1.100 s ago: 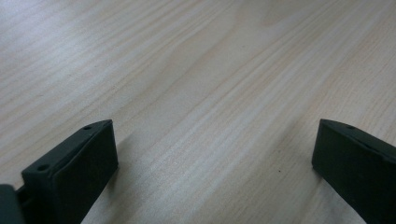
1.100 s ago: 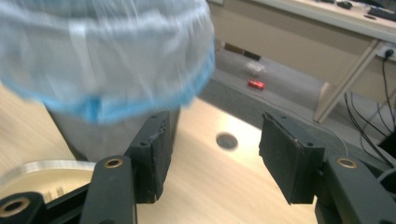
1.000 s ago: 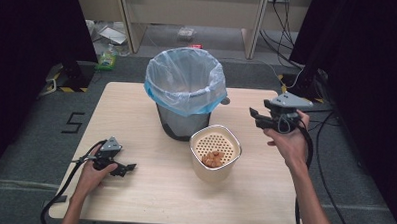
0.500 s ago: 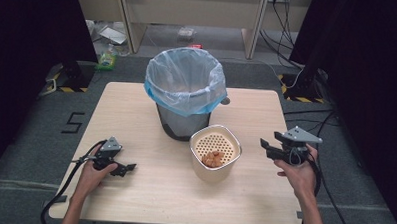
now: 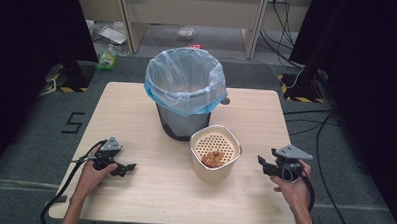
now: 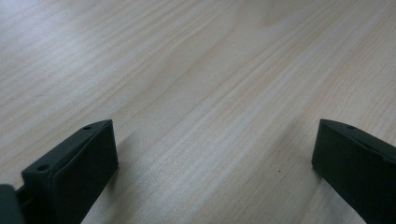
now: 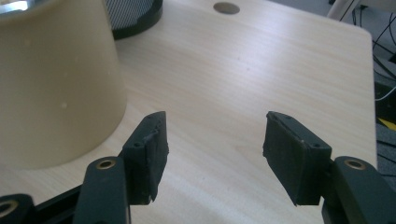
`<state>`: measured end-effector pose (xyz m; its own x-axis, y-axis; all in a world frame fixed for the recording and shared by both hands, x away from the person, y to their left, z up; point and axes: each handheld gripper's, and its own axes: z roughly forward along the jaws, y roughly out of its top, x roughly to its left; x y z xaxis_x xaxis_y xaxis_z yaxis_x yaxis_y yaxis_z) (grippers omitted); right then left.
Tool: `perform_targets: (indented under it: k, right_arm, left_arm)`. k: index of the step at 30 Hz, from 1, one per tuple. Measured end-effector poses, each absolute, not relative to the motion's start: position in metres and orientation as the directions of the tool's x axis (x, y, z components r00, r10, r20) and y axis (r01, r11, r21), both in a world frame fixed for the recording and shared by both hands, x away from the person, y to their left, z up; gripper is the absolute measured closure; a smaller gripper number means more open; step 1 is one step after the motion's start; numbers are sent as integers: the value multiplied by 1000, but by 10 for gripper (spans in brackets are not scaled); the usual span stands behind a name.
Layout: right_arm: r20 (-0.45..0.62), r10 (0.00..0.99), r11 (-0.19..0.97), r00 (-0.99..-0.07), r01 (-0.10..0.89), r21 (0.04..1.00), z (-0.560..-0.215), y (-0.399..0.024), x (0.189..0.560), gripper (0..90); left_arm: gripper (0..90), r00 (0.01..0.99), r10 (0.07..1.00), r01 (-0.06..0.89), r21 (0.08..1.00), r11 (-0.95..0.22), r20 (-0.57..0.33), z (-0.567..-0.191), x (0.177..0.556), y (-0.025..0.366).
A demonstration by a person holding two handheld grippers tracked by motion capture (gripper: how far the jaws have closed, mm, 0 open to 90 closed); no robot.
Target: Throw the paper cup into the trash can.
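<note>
- Pale wooden tabletop (image 5: 148, 200), rectangular, with a small round hole (image 7: 226, 8) near its far edge, right of centre.
- Mesh waste bin (image 5: 178, 122) lined with a clear blue-tinted bag (image 5: 185, 76), upright towards the far edge of the tabletop, about midway between left and right edges.
- Cream container (image 5: 215, 165) with a perforated insert (image 5: 215, 142), just in front of the bin towards the near edge and slightly right of it; base close to the bin's base, contact not clear. Small orange-brown pieces (image 5: 213, 158) piled inside, on the near part of the insert.
- Right gripper (image 5: 262, 165) near the right edge of the tabletop, held in the right hand (image 5: 295, 189), pointing left at the container with a clear gap between. Jaws moderately wide, nothing between them; cream wall close at the left in the right gripper view.
- Left gripper (image 5: 127, 168) low over the tabletop near the left part of the near edge, held in the left hand (image 5: 92, 174), pointing right. Jaws spread wide, bare wood between them in the left gripper view; cable trailing off the near left corner.
</note>
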<state>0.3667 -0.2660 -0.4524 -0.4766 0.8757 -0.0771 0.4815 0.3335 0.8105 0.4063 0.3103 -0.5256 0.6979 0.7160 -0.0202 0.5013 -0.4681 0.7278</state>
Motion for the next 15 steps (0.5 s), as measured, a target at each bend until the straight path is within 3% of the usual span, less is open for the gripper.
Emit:
perform_targets:
  k: [15]
  right_arm:
    - [-44,859,383,-511,581,718,-500,-258,364,375]
  left_arm:
    - [0,698,716,502,727,-469,-21,-526,406,310]
